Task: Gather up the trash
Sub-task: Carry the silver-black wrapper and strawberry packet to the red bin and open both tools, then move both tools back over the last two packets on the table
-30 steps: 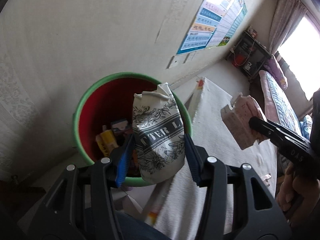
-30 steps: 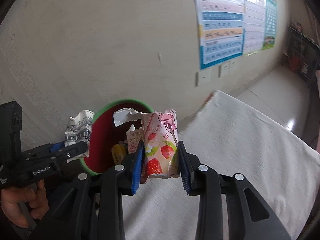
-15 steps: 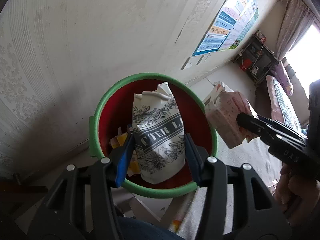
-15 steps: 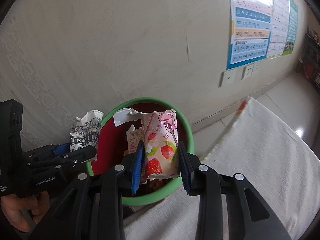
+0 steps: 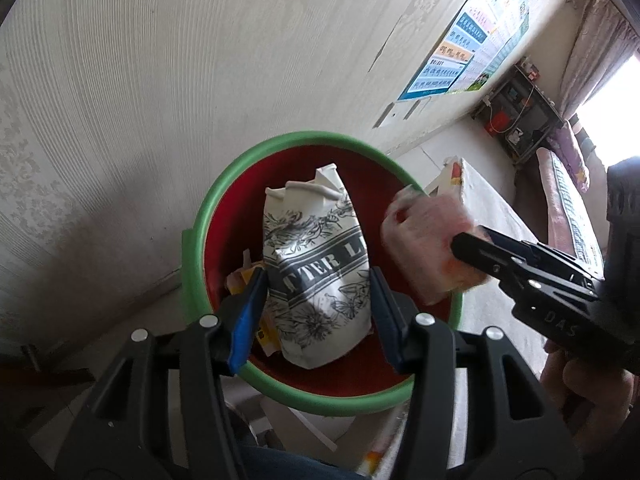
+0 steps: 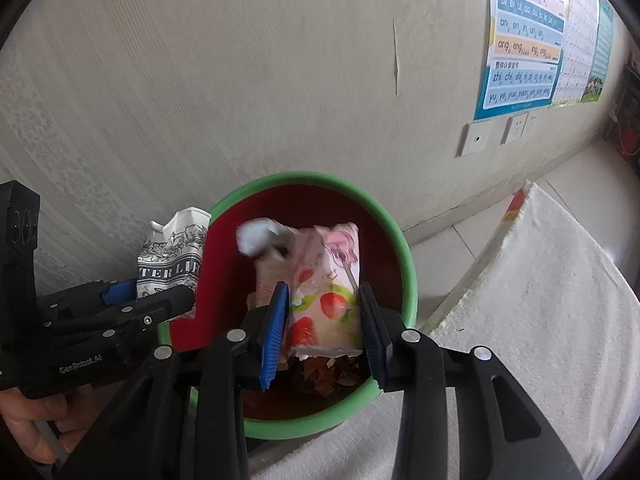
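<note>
Trash wrappers now hang over the bin point(image 5: 192, 240): left gripper point(image 5: 316, 316) still clamps the white bag point(image 5: 316, 264), while right gripper point(image 6: 322, 332) jaws are opening around the blurred pink wrapper point(image 6: 320, 280).

Left gripper point(image 5: 316, 312) clamps white carton point(image 5: 316, 264) over green-rimmed bin point(image 5: 224, 200)

Daylight floods in from a blown-out window point(image 5: 624, 92) at the far right, leaving the wall point(image 5: 200, 60) softly and evenly lit. Fisheye curvature bends the edges and darkens the corners. The pink strawberry wrapper point(image 6: 324, 292) is motion-blurred in both views.
</note>
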A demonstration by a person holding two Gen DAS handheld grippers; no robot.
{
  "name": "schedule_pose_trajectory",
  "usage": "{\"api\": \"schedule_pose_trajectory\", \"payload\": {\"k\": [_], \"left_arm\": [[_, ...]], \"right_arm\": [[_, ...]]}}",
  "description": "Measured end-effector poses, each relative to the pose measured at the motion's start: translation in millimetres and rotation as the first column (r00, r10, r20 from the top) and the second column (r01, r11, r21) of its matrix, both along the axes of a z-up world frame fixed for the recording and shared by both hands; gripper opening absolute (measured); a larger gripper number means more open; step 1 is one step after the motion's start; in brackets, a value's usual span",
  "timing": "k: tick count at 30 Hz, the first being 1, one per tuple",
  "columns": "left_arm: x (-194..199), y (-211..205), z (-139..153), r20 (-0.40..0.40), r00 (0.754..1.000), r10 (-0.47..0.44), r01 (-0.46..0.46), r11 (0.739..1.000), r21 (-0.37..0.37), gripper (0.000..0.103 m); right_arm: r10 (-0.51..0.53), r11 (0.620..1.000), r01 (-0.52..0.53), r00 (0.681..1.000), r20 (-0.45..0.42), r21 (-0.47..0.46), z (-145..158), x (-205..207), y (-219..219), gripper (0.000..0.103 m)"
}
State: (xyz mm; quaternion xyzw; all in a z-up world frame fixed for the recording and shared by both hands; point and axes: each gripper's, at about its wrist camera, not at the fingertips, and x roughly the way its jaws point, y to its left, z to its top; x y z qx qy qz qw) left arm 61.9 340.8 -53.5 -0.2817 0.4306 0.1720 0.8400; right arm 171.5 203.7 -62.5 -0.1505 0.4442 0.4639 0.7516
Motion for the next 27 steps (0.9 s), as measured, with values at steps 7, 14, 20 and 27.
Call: {"api": "schedule_pose_trajectory", "payload": {"k": [7,14,20,27], "left_arm": [[-8.4,4.5,-0.4,0.008,0.999,0.042,-0.042,0.999,-0.002,0.082],[-18.4,1.2,9.7,0.023,0.995,0.094,-0.095,0.995,0.015,0.098],[-21.9,-9.4,18.0,0.022,0.995,0.101,-0.101,0.995,0.015,0.098],[-11.4,-42.2,31.8,0.037,0.999,0.039,-0.04,0.999,0.026,0.098]], "right_arm": [[-0.013,1.0,0.013,1.0,-0.005,-0.004,-5.1,1.3,-2.3,0.065],[-0.05,0.999,0.049,0.999,0.011,0.007,5.3,2.5,-20.3,0.086],[-0.092,0.995,0.092,0.996,0.018,0.023,16.8,1.2,-51.2,0.091],[-0.146,0.989,0.145,0.989,0.013,0.021,21.3,2.8,-101.3,0.091]]}}
